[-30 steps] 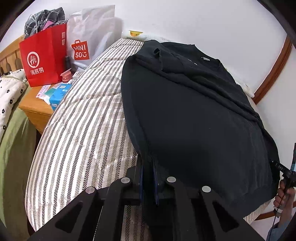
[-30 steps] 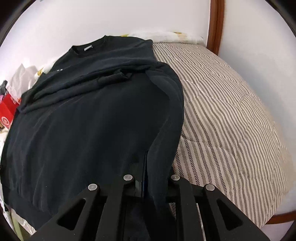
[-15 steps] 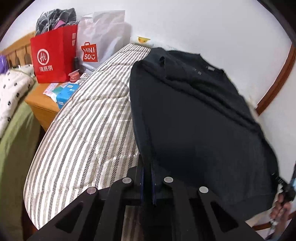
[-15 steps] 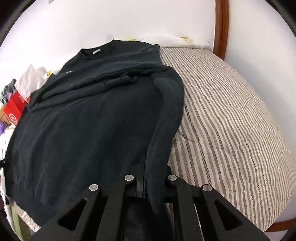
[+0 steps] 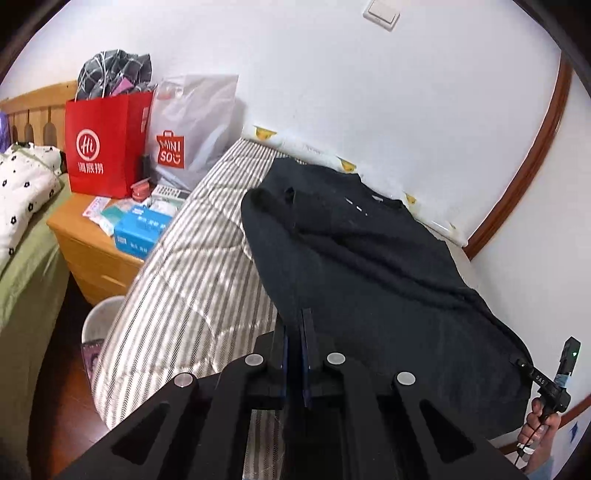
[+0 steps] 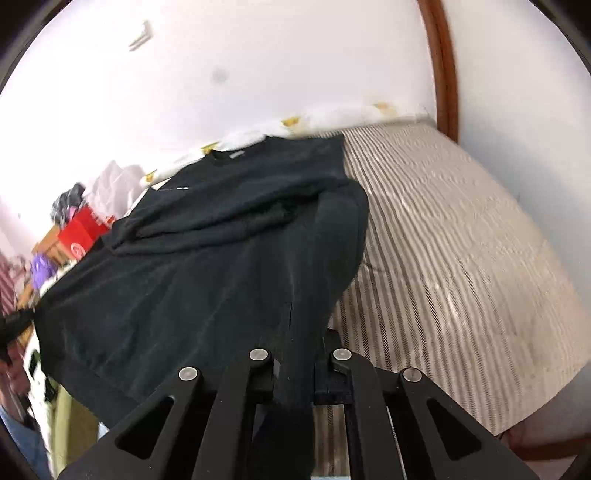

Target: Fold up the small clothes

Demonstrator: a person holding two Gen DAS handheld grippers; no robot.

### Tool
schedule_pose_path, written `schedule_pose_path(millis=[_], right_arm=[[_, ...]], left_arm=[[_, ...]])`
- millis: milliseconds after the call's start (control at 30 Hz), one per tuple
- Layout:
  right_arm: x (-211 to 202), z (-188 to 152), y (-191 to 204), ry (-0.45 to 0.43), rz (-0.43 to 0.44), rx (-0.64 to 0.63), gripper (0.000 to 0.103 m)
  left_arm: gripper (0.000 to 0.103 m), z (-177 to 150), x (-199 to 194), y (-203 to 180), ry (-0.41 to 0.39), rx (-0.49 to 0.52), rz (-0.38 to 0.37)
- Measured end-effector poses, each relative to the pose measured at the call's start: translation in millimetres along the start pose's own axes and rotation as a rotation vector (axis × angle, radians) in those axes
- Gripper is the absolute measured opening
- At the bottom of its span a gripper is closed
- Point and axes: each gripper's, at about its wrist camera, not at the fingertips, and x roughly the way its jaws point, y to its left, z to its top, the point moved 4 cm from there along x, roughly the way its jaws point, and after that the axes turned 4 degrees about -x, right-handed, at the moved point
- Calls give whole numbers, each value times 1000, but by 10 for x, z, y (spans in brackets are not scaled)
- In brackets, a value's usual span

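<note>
Sweatshirt point(image 5: 369, 280), black, long sleeves, is spread over a striped mattress point(image 5: 192, 280) w/ its hem nearest the cams and the neck at the far end by the wall. Left gripper point(image 5: 294, 325) is pinched down on the hem corner on its side, fabric bunched up btwn the two blue pads, no gap showing. Right gripper point(image 6: 295, 354) same deal on the other hem corner, black cloth squeezed btwn the fingers and hanging down over the mount. In the left cam, bottom right edge, you can see the person's hand point(image 5: 541, 424) gripping the other tool's handle. Further up the shirt both sleeves are folded in across the chest, a thick ridge running across the body; small white label at the collar point(image 6: 236, 154). Right cam is pretty motion-blurred tbh. Past the mattress on the left side there's a wooden nightstand point(image 5: 92, 254) w/ a blue tissue box point(image 5: 142, 230), a red paper bag point(image 5: 107, 144) and a white Miniso bag point(image 5: 192, 129). White bin point(image 5: 103, 321) sits on the floor below the nightstand. Far end: white wall, light switch point(image 5: 381, 14) up high, brown wood trim point(image 5: 532, 162) on the right.
</note>
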Motion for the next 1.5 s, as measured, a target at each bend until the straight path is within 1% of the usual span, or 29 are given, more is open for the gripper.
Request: schedule_pose_path(millis=[100,200,300,367,467,667,767,833,933,1100,1267,1367,1500], right_arm=[[-10,157,42,-26,7,1,6],[-37,368,66,-73,33,29,6],[-40,629,81,-118,48,56,6],[22,829,64,-140,42,70,6],[146,1083,14,-154,44,100,6],[605,1515,-50,-155,34,121,6],[880,1649,-54,-148,13,95,6],[1106,1706,-77,-126,-6,84,6],[1390,1748,-161,-91,-10,98,6],[1811,1787,-270,-32,-10,119,6],[2144,1792,-331,26,-16,139,6],[2285,1764,-349,59,-26,143,6],[2375,1720,-373,104,-28,153,6]], left_arm=[[6,109,14,-35,-16,-6,-10],[6,267,28,-87,-46,-10,-21],[6,447,93,-148,-72,3,-4],[6,582,179,-171,-79,3,6],[6,812,367,-200,-86,-6,18],[6,1221,868,-281,-95,20,57],[6,1342,1148,-295,-82,36,72],[6,1392,1334,-310,-67,48,92],[6,1443,1598,-289,-49,61,131],[6,1496,1953,-204,-6,55,155],[6,1473,2187,-115,34,46,171],[7,1457,2256,-82,53,40,173],[8,1441,2264,-91,57,54,184]])
